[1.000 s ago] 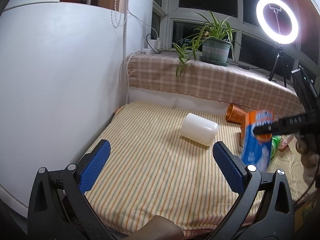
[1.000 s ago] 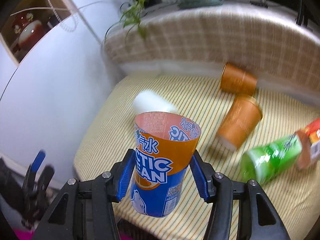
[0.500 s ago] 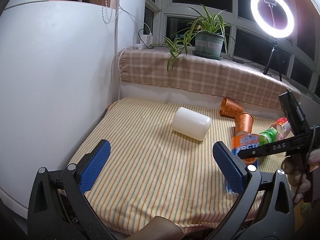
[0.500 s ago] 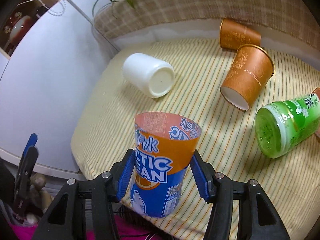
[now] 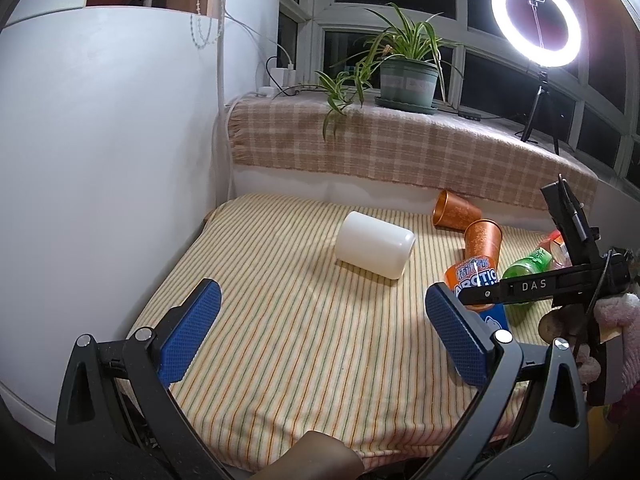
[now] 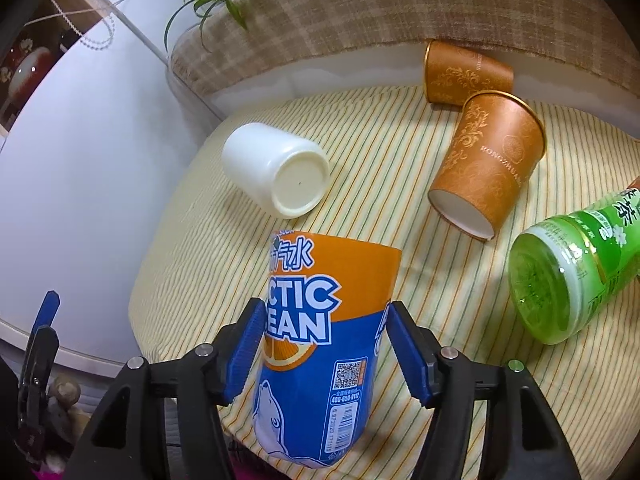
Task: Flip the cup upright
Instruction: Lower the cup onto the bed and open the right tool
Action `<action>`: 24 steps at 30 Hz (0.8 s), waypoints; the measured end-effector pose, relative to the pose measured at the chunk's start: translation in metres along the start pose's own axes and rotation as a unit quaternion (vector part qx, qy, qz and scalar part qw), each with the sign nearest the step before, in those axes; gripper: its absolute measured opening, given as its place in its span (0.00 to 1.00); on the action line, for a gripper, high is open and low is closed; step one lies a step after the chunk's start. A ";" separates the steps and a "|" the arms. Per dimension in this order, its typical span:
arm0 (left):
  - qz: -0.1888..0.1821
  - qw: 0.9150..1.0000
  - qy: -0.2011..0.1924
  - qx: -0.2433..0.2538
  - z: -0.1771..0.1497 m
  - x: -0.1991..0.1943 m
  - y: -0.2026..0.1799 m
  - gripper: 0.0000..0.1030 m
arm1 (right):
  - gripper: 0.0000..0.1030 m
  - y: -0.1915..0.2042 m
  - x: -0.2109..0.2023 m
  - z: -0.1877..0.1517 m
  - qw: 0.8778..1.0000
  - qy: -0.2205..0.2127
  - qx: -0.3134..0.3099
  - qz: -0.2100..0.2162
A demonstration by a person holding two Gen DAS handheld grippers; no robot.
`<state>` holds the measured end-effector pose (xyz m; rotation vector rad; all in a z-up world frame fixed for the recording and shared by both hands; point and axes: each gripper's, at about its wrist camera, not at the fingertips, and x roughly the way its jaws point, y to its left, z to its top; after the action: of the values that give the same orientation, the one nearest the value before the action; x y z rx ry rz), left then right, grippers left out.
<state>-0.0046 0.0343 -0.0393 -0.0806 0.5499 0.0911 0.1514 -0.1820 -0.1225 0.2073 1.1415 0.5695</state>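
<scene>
My right gripper [image 6: 326, 344] is shut on an orange and blue Arctic Ocean cup [image 6: 320, 344], held upright with its mouth up, low over the striped cloth near the front edge. In the left wrist view the same cup [image 5: 476, 280] stands at the right, clamped by the right gripper [image 5: 484, 294]. My left gripper [image 5: 320, 332] is open and empty, above the front of the cloth. A white cup [image 5: 374, 245] lies on its side mid-cloth; it also shows in the right wrist view [image 6: 276, 176].
Two copper paper cups [image 6: 486, 168] [image 6: 466, 72] lie on their sides at the back right. A green bottle [image 6: 572, 272] lies at the right. A white curved wall [image 5: 100, 160] bounds the left. A checked ledge with a plant [image 5: 406, 80] and a ring light [image 5: 536, 26] runs behind.
The right gripper has lowered the Arctic Ocean cup toward the cloth and tipped it more upright. The left gripper has stayed open and drawn back slightly.
</scene>
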 end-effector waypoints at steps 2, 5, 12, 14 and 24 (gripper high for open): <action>-0.003 1.000 0.001 0.004 0.000 0.002 -0.002 1.00 | 0.64 -0.003 -0.005 -0.001 1.000 -0.006 0.003 0.005; -0.010 1.000 0.006 0.009 0.000 0.006 -0.006 1.00 | 0.72 -0.008 -0.012 -0.005 1.000 -0.018 0.012 0.016; -0.035 0.999 0.024 0.018 0.004 0.021 -0.020 1.00 | 0.76 -0.020 -0.048 -0.029 0.997 -0.066 0.018 0.021; -0.052 0.998 0.036 0.020 0.005 0.027 -0.023 1.00 | 0.77 -0.022 -0.057 -0.038 0.996 -0.081 0.019 0.011; -0.159 0.980 0.121 0.013 0.015 0.073 -0.049 1.00 | 0.83 -0.035 -0.103 -0.085 0.984 -0.152 0.028 -0.087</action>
<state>0.0709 -0.0081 -0.0622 -0.1552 0.7751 -0.2409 0.0558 -0.2760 -0.0909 0.2318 0.8677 0.3381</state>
